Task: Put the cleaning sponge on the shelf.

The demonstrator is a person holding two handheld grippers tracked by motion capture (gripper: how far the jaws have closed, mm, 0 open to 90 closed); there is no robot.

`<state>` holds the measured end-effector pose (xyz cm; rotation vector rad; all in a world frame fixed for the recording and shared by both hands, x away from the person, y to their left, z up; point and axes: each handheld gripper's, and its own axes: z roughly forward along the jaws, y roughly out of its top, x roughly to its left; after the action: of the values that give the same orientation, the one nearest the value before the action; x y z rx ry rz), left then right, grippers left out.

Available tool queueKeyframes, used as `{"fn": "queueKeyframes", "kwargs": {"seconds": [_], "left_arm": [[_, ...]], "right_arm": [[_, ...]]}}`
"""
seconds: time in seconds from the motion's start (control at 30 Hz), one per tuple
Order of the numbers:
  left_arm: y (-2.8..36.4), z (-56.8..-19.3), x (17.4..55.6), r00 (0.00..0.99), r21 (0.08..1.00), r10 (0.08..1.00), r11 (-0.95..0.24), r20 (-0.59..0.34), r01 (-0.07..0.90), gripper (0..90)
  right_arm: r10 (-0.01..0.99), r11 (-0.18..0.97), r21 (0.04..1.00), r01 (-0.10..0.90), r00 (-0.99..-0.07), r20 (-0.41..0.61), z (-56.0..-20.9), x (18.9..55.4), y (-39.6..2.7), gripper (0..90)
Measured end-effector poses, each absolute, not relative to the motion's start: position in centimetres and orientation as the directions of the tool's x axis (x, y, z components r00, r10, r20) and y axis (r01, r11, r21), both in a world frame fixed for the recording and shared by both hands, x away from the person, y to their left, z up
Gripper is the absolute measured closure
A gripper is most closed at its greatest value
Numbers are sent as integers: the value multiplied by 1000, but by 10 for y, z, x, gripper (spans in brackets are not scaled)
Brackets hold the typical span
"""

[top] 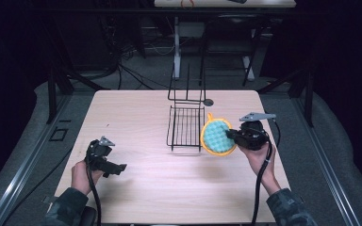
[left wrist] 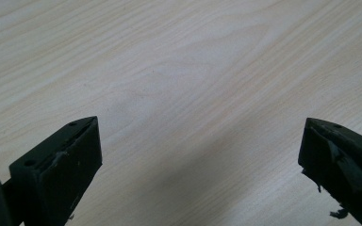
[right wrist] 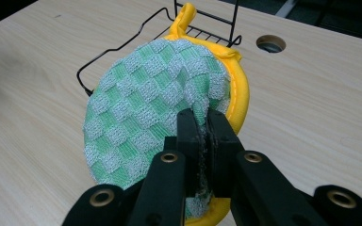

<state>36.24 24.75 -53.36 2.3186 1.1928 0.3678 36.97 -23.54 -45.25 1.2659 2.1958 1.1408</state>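
The right gripper point(right wrist: 201, 123) is clenched on the near edge of the round green-and-yellow pot holder point(right wrist: 146, 113), lifted just beside the black wire rack point(top: 185, 126).

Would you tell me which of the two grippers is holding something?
The right gripper, shut on the green-and-yellow round pad; the left gripper stands open over bare table.

The pad point(right wrist: 146, 108) hides the near part of the rack point(right wrist: 122, 47). The right gripper point(right wrist: 201, 127) covers the pad's near edge.
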Motion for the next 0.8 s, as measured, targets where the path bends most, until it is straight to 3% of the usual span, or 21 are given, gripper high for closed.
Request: {"fn": "queueKeyframes", "kwargs": {"seconds": [0.8], "left_arm": [[248,-533,362,581,550,814,-488,6,678,1]], "right_arm": [[825,282,806,521,-561,74,-456,395,-195,858]]}}
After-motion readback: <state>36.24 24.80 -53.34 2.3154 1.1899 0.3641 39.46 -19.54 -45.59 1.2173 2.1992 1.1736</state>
